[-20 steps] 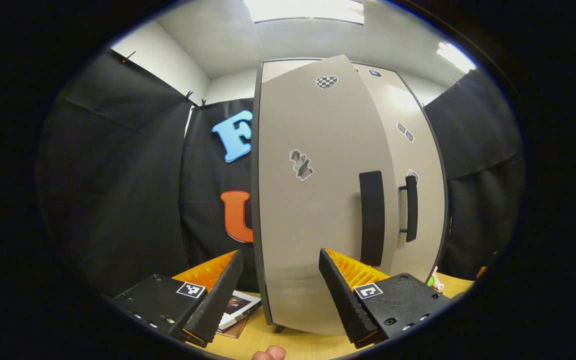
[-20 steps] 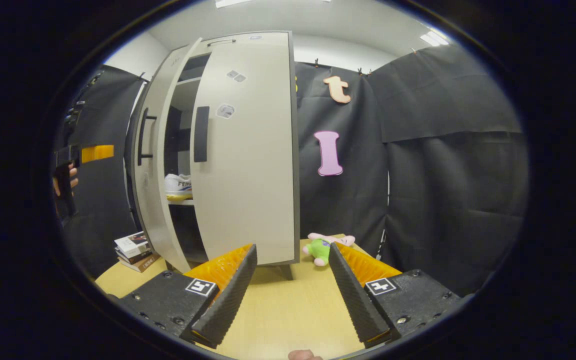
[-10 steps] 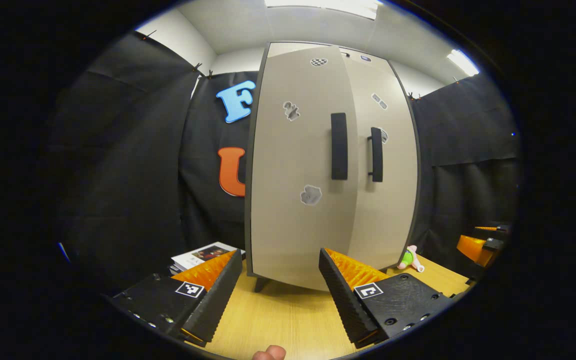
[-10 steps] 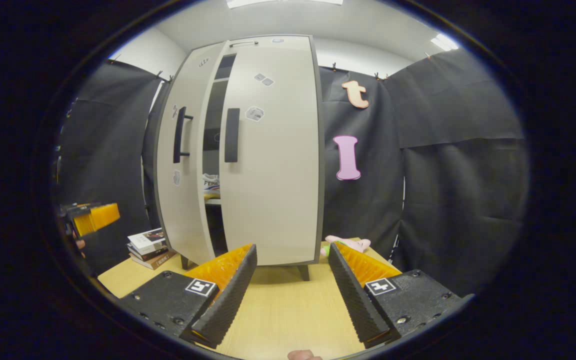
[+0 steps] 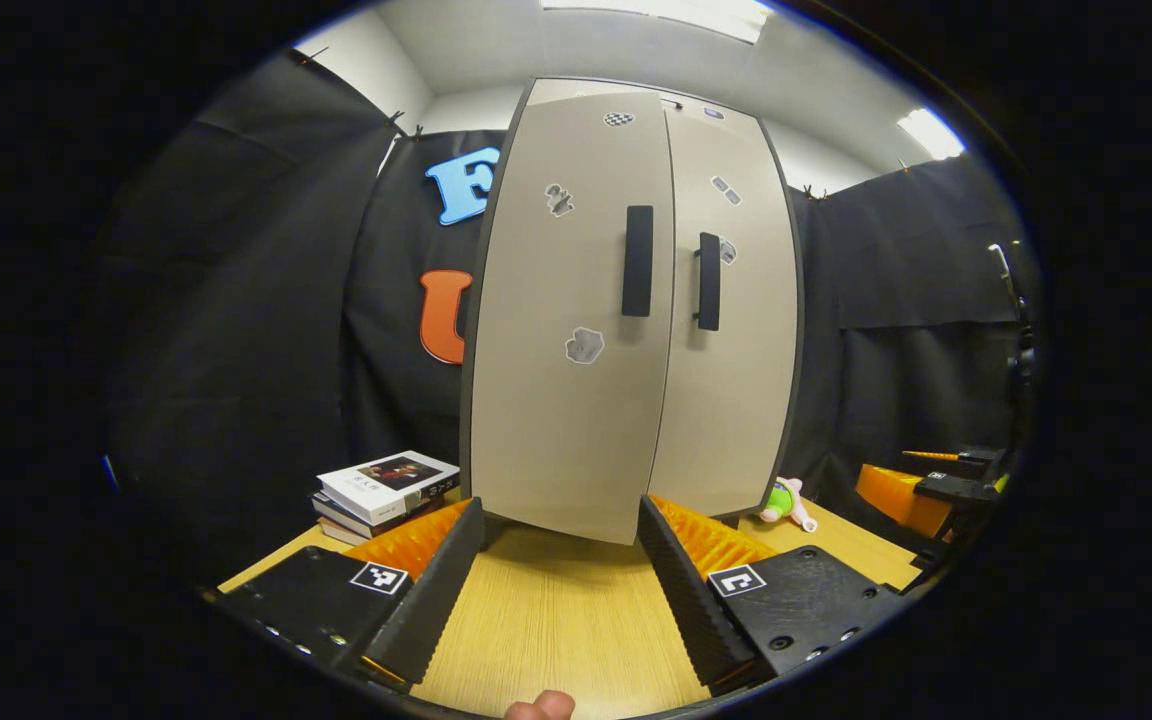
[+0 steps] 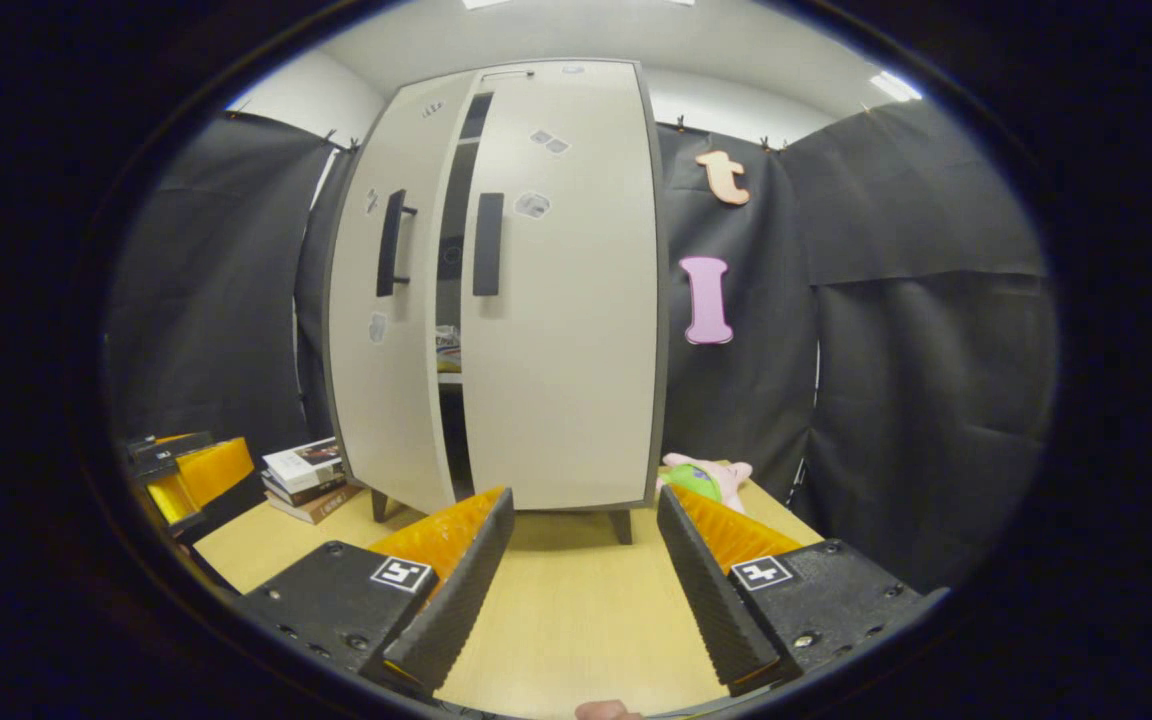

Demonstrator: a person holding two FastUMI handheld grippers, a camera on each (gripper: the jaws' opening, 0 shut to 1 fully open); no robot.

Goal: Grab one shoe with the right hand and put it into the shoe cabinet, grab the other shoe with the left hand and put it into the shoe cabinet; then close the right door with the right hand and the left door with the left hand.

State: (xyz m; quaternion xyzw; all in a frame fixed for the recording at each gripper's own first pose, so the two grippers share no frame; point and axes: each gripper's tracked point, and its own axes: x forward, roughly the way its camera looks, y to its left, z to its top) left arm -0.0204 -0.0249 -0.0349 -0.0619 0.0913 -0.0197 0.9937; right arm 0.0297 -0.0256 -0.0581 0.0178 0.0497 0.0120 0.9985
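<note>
Wooden table [image 6: 576, 610] fills the lower frame; the shoe cabinet [image 6: 566, 300] stands centre, a shoe [image 6: 448, 340] visible through the slit between its doors. My left gripper [image 5: 556, 590] and right gripper [image 6: 581, 590] gape empty. Next, I judge: nudge the left door [image 6: 381, 330] flush.

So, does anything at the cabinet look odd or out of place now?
Yes. In the right gripper view a dark gap remains between the two cabinet doors, with a shoe visible through it. The left door is not fully shut.
</note>
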